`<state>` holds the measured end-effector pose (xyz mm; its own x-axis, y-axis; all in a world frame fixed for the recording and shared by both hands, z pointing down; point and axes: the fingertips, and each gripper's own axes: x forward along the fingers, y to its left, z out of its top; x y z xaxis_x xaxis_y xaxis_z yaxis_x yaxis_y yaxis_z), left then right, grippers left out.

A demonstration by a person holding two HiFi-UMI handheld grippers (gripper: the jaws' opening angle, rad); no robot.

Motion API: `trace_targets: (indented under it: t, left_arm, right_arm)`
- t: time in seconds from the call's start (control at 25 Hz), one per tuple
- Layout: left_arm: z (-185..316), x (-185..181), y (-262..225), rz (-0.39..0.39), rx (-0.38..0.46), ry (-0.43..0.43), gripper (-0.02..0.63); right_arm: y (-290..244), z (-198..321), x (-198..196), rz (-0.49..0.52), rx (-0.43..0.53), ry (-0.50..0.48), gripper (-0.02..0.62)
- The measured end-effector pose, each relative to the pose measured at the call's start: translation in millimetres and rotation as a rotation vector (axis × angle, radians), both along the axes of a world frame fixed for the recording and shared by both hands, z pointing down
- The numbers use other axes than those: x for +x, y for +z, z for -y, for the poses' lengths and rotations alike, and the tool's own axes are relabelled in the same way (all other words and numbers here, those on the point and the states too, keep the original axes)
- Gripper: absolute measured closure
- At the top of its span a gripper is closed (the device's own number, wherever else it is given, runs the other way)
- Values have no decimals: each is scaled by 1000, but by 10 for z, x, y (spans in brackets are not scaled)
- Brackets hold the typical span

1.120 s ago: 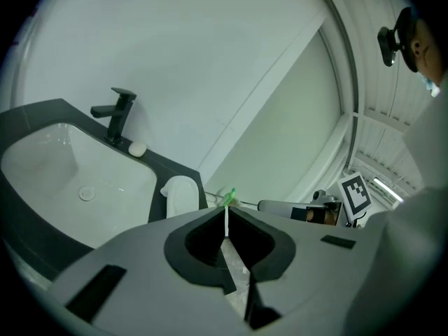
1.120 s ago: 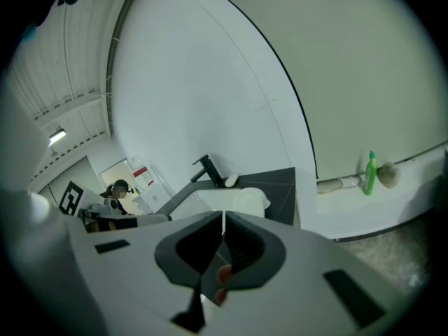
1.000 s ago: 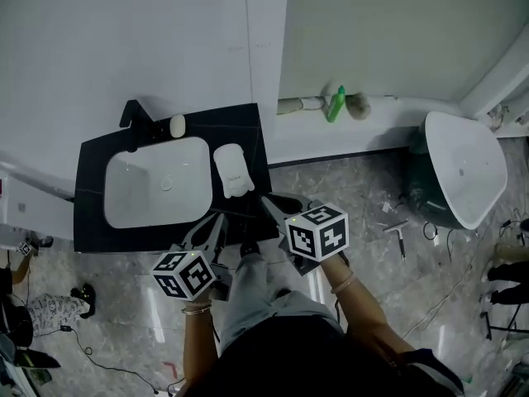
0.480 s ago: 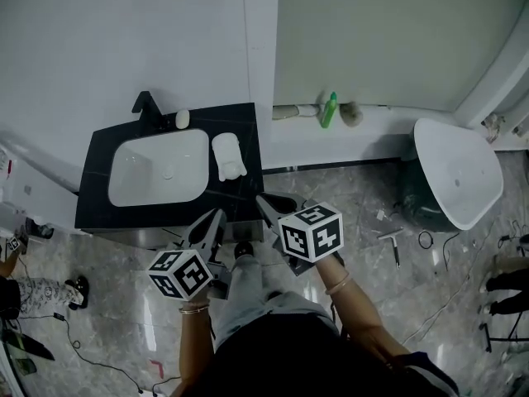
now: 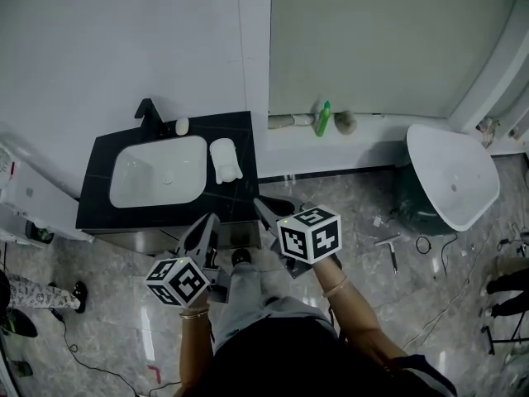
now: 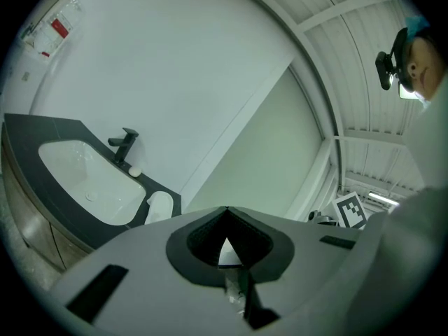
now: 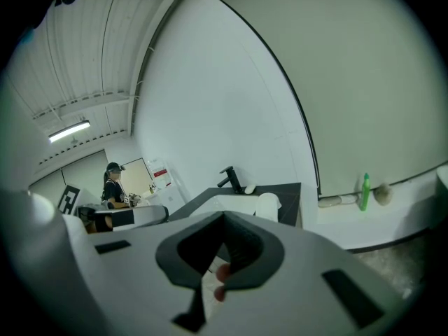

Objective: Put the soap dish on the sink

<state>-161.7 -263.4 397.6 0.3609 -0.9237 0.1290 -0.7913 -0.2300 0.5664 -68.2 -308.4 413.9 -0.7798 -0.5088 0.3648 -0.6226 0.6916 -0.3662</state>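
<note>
The white soap dish (image 5: 225,159) lies on the black counter (image 5: 240,195), to the right of the white basin (image 5: 157,180). It also shows as a pale rounded soap dish (image 6: 158,205) in the left gripper view and as the same soap dish (image 7: 267,205) in the right gripper view. My left gripper (image 5: 208,222) hangs in front of the counter's front edge, shut and empty, its jaws meeting at the tip (image 6: 225,210). My right gripper (image 5: 261,205) is beside it, also shut with nothing held (image 7: 224,215). Both are apart from the dish.
A black faucet (image 5: 149,110) and a small white soap (image 5: 181,126) stand behind the basin. A green bottle (image 5: 323,118) sits on the wall ledge. A white tub (image 5: 452,176) and loose tools (image 5: 388,242) are on the marble floor at right. A white cabinet (image 5: 25,205) stands at left.
Both grippers have drawn back from the counter's front edge and risen a little. The sink now looks smaller and farther off. The soap dish has stayed in place.
</note>
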Motion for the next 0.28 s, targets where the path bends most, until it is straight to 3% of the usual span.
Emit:
trace_targets:
  t: [0.28]
  left_arm:
    - [-146, 48, 65, 43, -44, -13, 603]
  right_arm:
    - [4, -144, 71, -53, 11, 6, 577]
